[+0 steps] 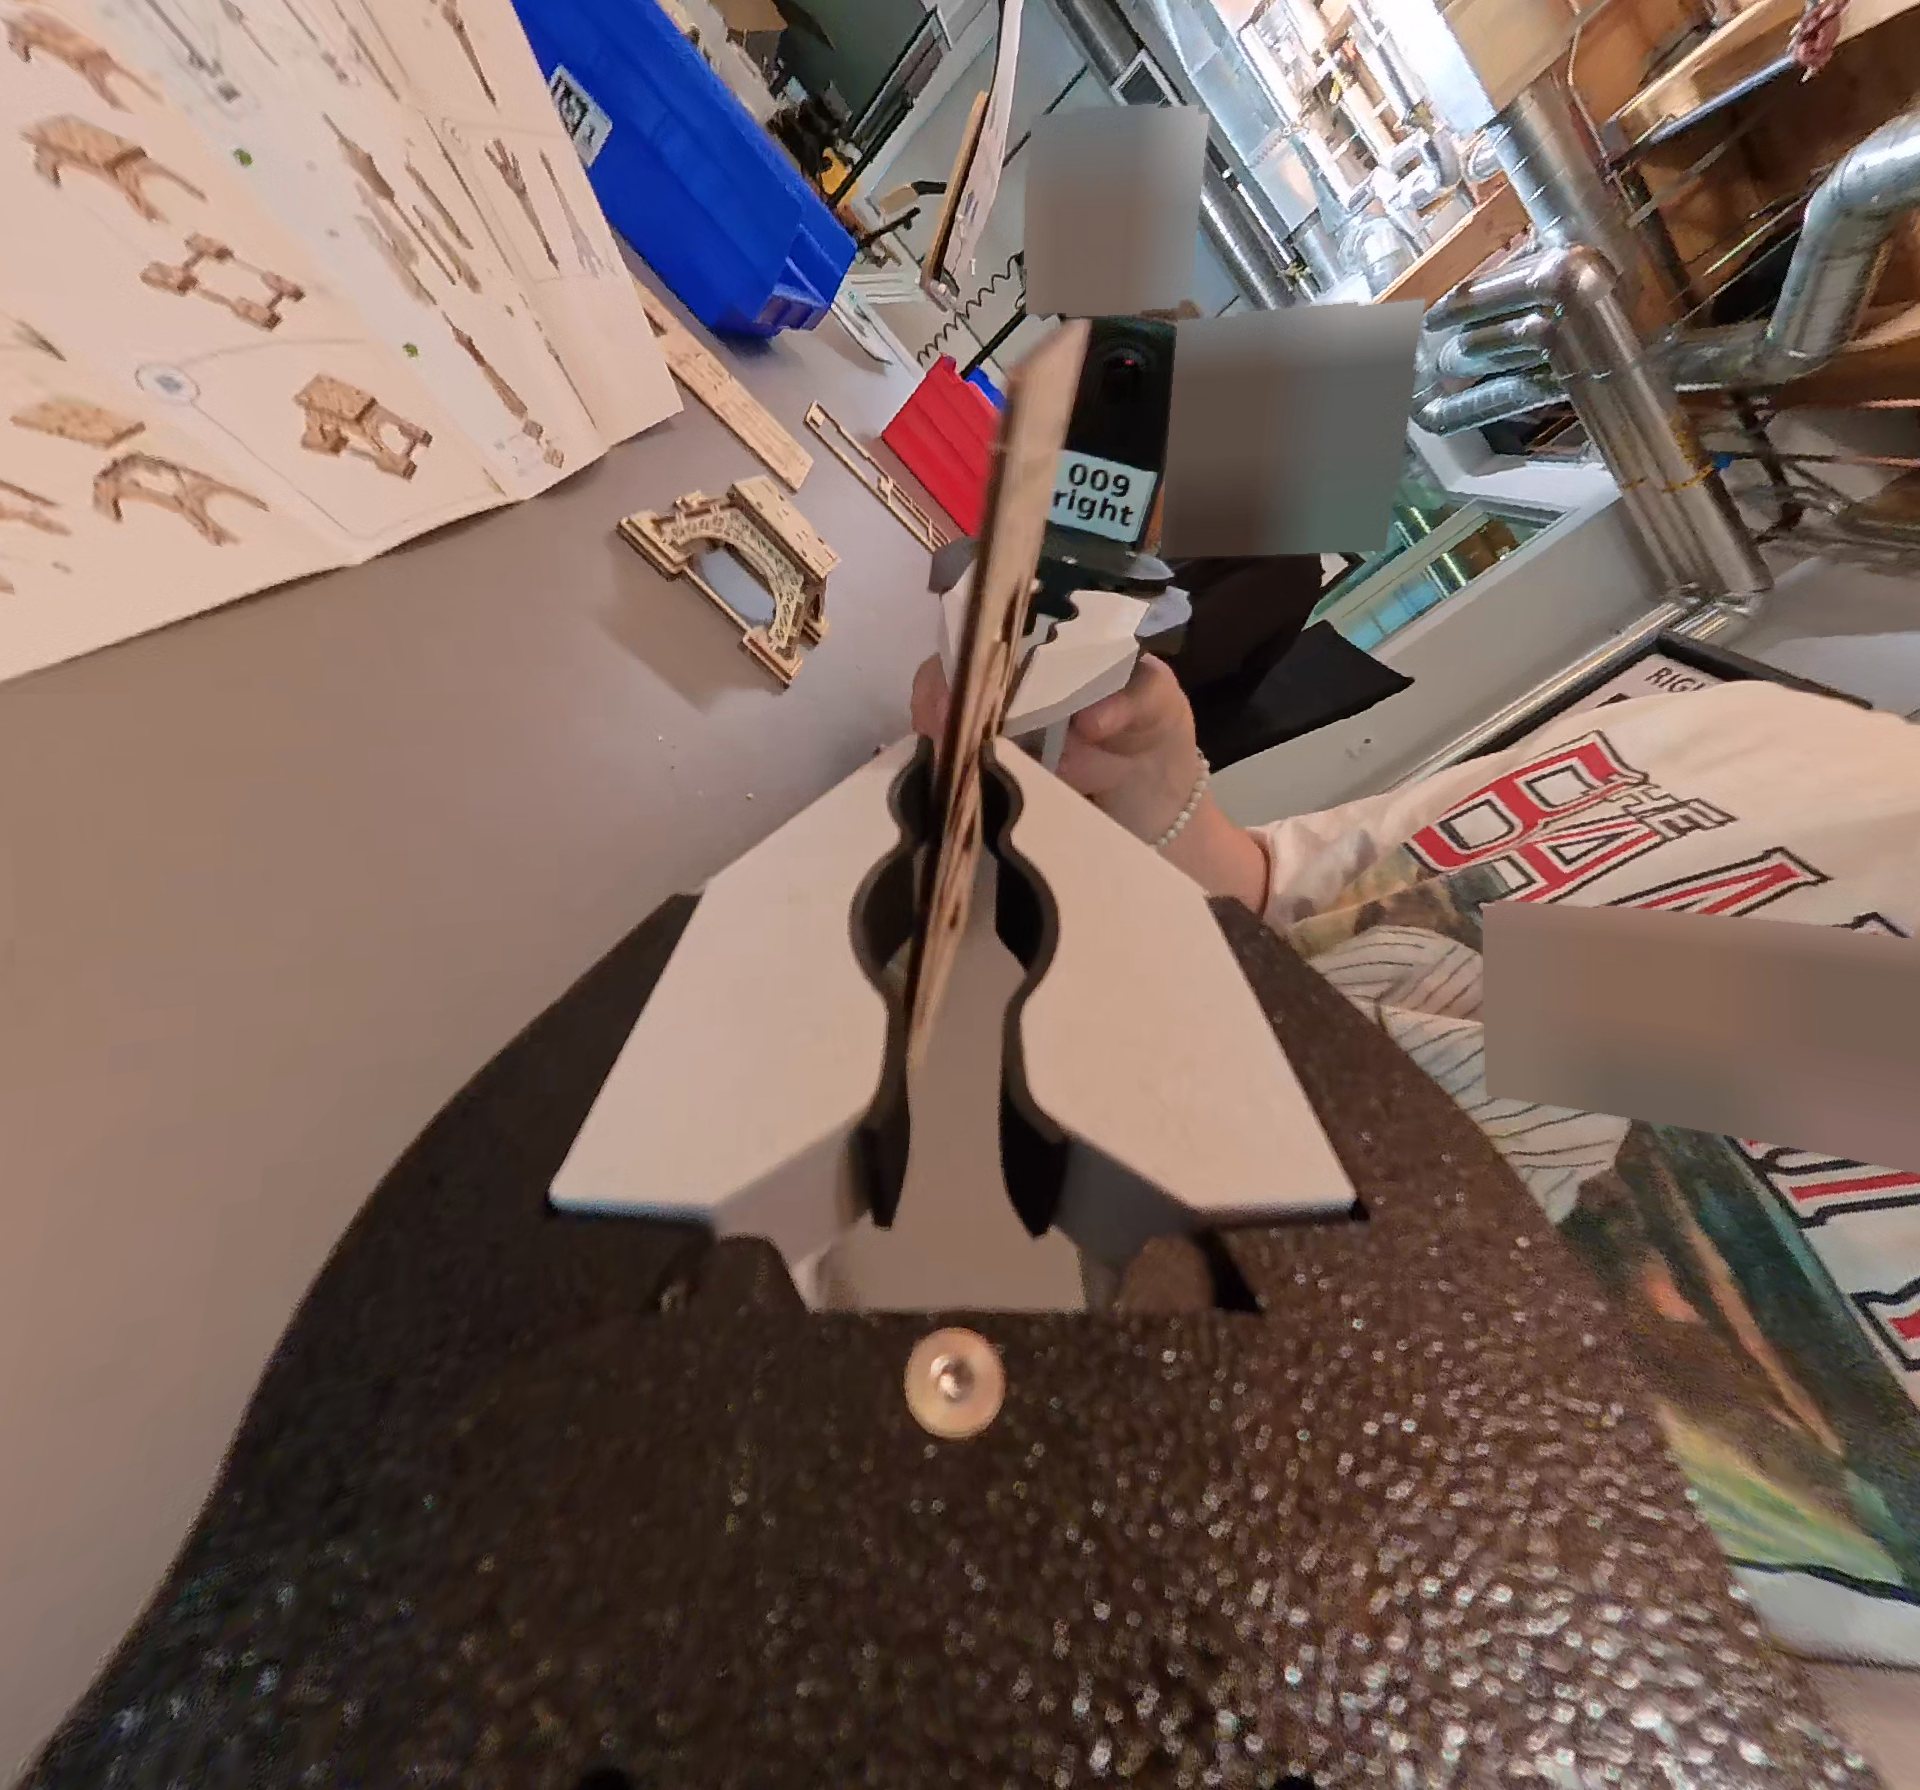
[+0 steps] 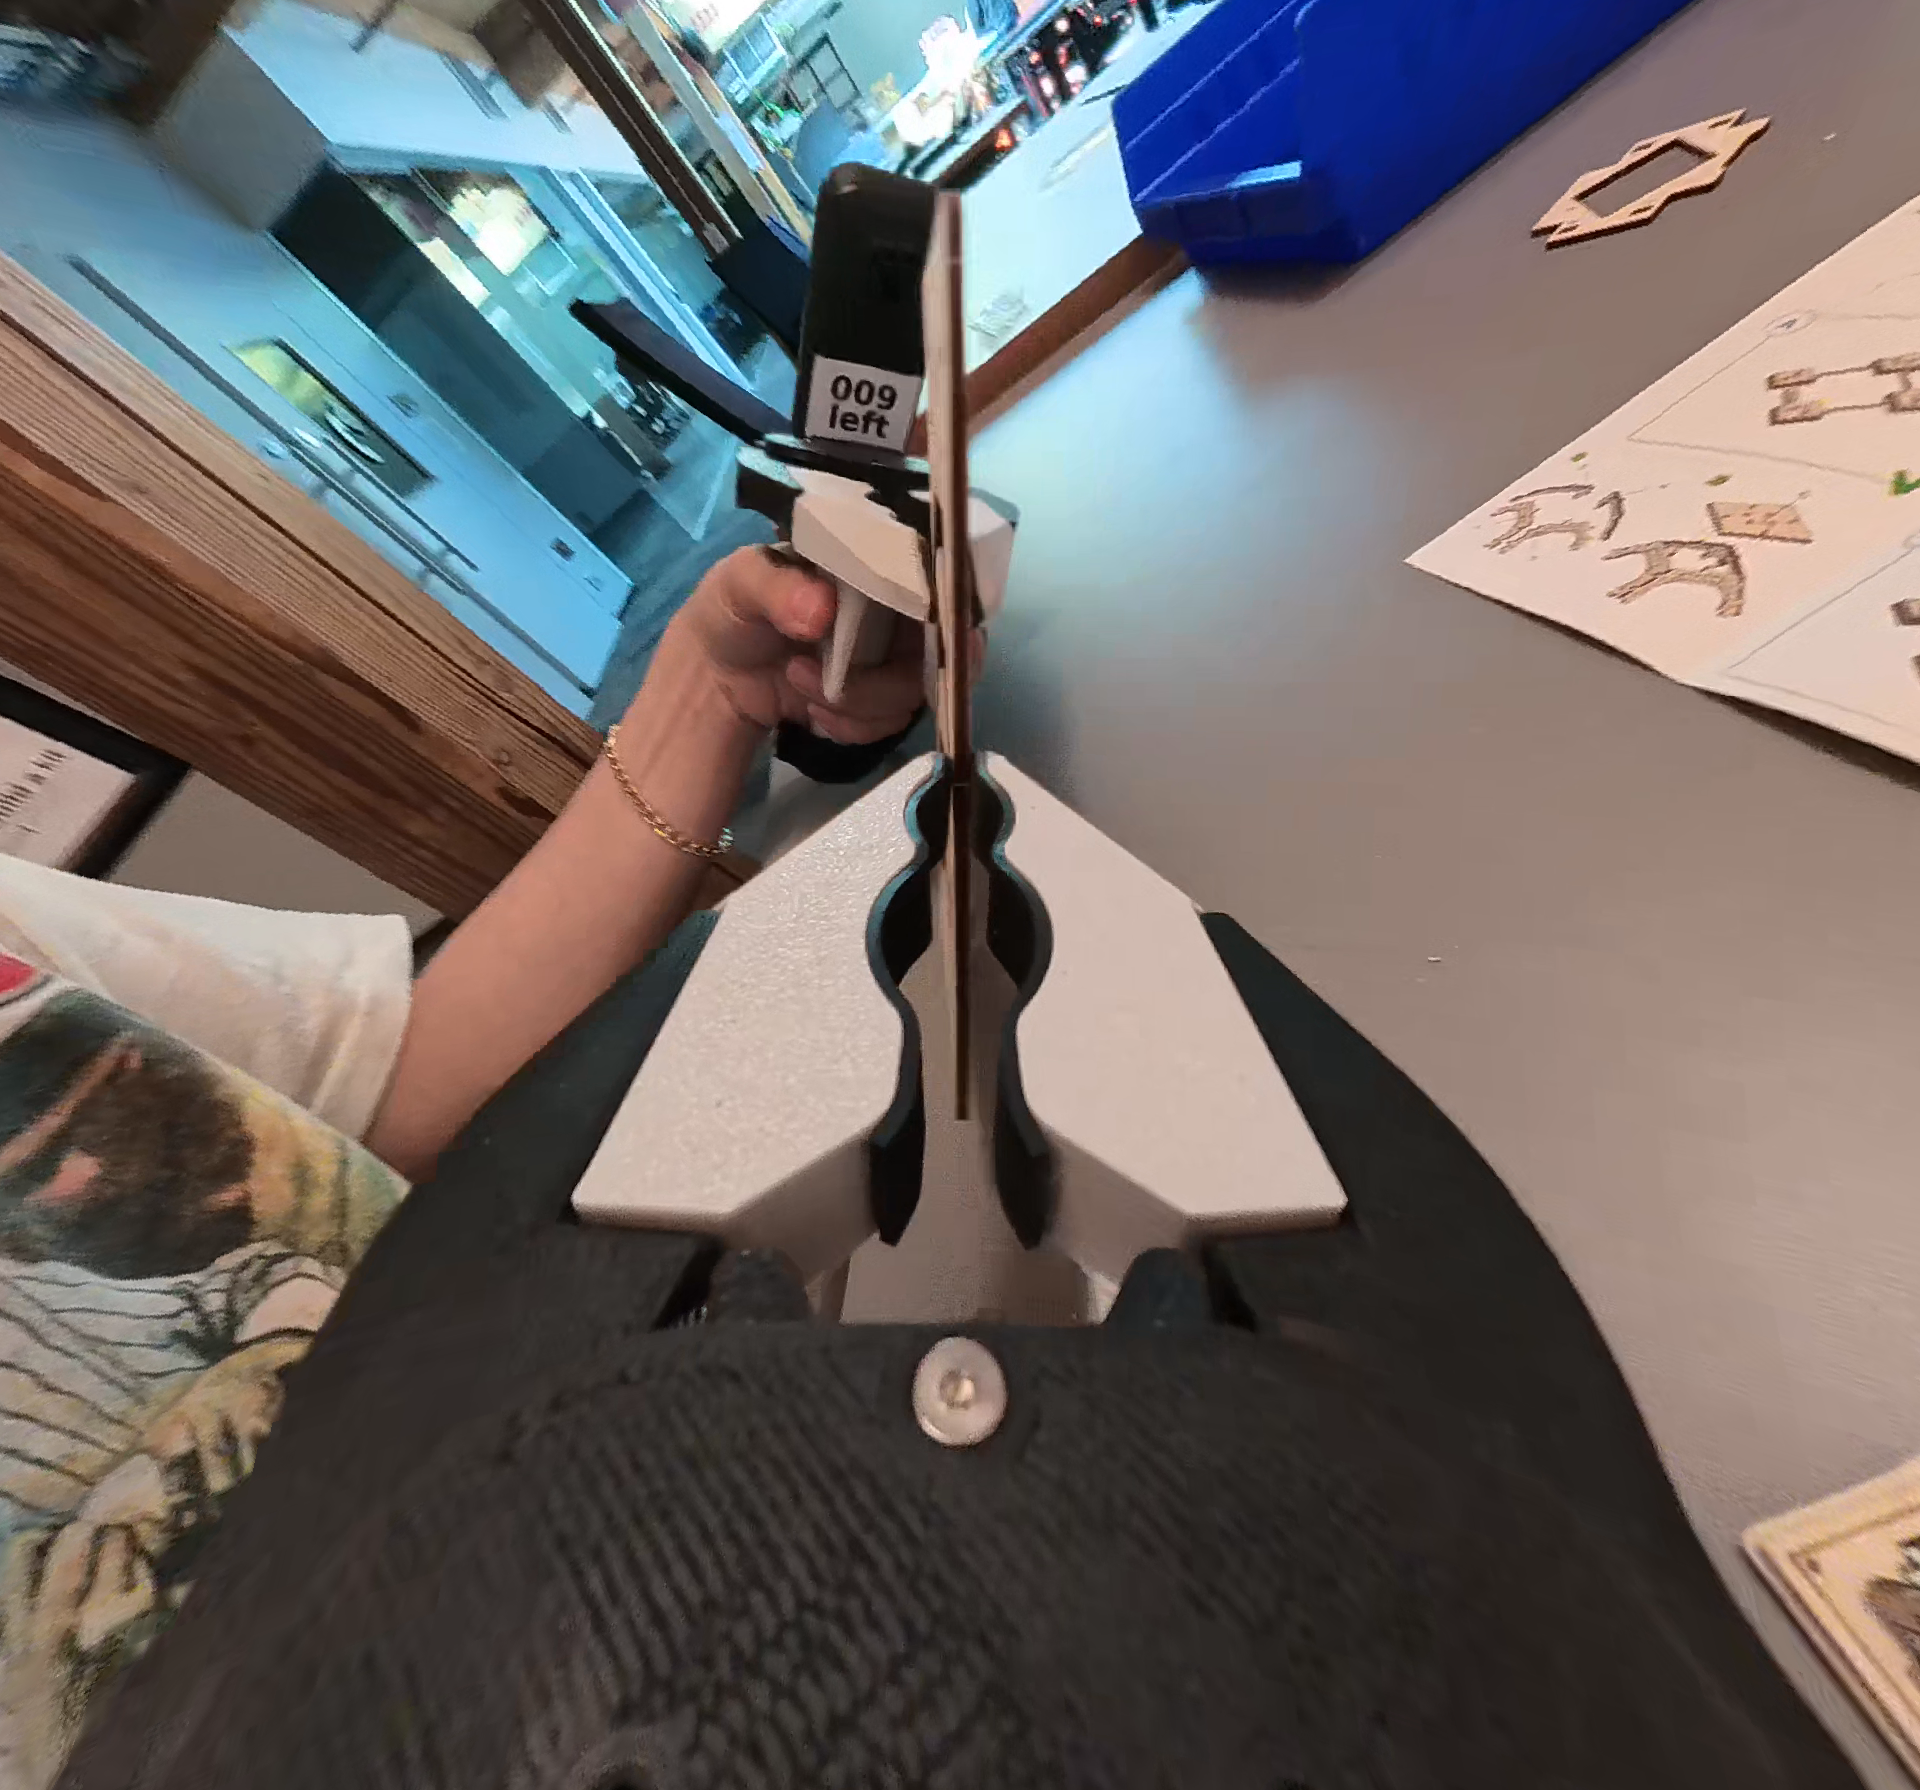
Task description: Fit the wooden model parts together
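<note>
A thin flat wooden sheet is held edge-on above the grey table, between both grippers. My left gripper is shut on its near end. My right gripper faces it and is shut on the far end. In the right wrist view the same sheet runs from my right gripper to my left gripper. An assembled wooden arch piece lies on the table to the left. A flat wooden frame piece lies near the blue bin.
A printed instruction sheet covers the table's left side. A blue bin, a red bin and wooden strips sit behind. The person's hand and sleeve are close by. A booklet lies at the near right. Spacing between my two grippers at the tips: around 5 centimetres. About 15 centimetres separates my right fingertips from the assembled wooden arch piece.
</note>
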Tool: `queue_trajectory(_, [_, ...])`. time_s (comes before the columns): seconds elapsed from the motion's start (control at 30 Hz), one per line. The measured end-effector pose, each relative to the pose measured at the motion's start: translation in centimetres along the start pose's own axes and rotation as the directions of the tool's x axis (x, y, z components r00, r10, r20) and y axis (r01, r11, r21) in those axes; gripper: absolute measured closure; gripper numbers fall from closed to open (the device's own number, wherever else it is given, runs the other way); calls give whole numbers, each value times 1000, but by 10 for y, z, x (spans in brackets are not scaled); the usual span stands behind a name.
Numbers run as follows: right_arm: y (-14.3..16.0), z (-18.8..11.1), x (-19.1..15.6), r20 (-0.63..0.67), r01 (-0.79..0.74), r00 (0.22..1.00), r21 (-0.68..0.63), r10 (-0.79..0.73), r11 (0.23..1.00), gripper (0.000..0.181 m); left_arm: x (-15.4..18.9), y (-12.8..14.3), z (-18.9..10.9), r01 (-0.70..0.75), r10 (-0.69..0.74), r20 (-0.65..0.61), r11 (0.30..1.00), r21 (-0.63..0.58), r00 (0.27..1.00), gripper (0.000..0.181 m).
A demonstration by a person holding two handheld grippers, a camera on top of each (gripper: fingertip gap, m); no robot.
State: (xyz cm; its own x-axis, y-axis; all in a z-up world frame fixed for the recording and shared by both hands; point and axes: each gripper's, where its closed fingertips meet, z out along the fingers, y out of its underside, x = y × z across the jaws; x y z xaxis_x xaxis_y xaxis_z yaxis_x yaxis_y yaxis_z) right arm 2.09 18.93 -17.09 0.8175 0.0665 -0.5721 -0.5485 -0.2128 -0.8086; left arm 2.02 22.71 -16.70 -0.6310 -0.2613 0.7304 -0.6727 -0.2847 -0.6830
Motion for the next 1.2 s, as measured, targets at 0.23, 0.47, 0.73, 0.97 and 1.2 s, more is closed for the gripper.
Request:
queue_trajectory(0.23, [-11, -3, -7, 104, -132, 987, 70, 124, 989, 181, 10, -4, -3, -70, 72, -59, 997, 42, 996, 176])
queue_trajectory(0.47, [-19, -8, -7, 175, -248, 959, 118, 225, 962, 181, 16, -5, -3, -163, 165, -59, 985, 49, 984, 180])
queue_trajectory(0.73, [-17, -6, 1, -12, 9, 1000, 50, -9, 999, 151, 5, 13, 1, -42, 44, 14, 995, -95, 999, 181])
queue_trajectory(0.97, [-23, 1, 4, -53, 115, 992, 68, -111, 991, 172, 7, 34, 16, -81, 85, 6, 970, -230, 996, 181])
queue_trajectory(1.2, [-22, -3, 0, 6, 55, 998, 84, -56, 995, 179, 2, -5, 13, -301, 313, 179, 949, -89, 933, 148])
